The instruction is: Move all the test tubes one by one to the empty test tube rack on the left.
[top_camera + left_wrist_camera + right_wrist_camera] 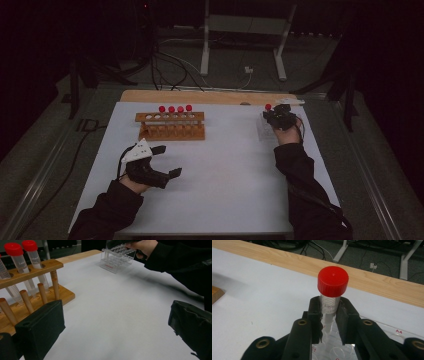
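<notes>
Right gripper view: hand-held gripper [329,315] clamps red-capped tube [331,293], seemingly over clear rack [387,327].

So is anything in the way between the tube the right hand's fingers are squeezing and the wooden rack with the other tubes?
Nothing visible is. The right gripper is shut on the red-capped tube over the clear plastic rack. Between it and the wooden rack lies only bare white table; the left gripper hangs open nearer the person.

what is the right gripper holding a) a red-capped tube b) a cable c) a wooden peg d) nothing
a: in the right gripper view the right gripper has its jaws shut on the red-capped tube, just under the cap, above the clear rack.
</notes>
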Motion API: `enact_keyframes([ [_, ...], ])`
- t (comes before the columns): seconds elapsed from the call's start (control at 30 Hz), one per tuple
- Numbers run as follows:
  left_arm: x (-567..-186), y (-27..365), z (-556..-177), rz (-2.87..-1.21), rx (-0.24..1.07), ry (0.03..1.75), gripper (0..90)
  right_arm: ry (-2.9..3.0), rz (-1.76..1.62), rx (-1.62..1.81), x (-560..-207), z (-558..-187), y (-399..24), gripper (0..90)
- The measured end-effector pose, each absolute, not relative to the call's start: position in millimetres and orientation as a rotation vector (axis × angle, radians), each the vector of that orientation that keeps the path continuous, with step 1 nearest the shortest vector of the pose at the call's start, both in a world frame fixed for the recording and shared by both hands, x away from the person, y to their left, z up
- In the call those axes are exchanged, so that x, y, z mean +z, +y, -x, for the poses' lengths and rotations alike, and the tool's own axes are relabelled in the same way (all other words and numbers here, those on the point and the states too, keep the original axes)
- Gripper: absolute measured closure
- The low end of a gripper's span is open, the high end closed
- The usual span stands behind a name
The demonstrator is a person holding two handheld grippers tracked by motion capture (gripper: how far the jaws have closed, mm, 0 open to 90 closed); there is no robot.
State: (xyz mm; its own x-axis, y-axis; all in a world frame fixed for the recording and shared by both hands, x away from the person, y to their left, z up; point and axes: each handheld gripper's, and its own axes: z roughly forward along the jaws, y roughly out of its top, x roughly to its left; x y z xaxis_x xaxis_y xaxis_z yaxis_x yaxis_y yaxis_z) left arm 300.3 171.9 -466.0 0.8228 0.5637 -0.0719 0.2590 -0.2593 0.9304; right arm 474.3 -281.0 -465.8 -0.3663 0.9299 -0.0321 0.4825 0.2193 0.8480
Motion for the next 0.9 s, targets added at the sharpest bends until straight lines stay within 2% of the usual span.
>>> enact_keyframes([
  [0.27,-465.8,172.4,-300.8,-1.851,0.325,0.625,1.3,1.93,-1.283,1.066,-456.1,-469.5,-282.0,74.5],
  [0.9,-460.0,169.1,-299.4,-1.857,0.313,0.614,1.3,1.904,-1.129,1.113,-402.7,-431.5,-279.9,74.6],
])
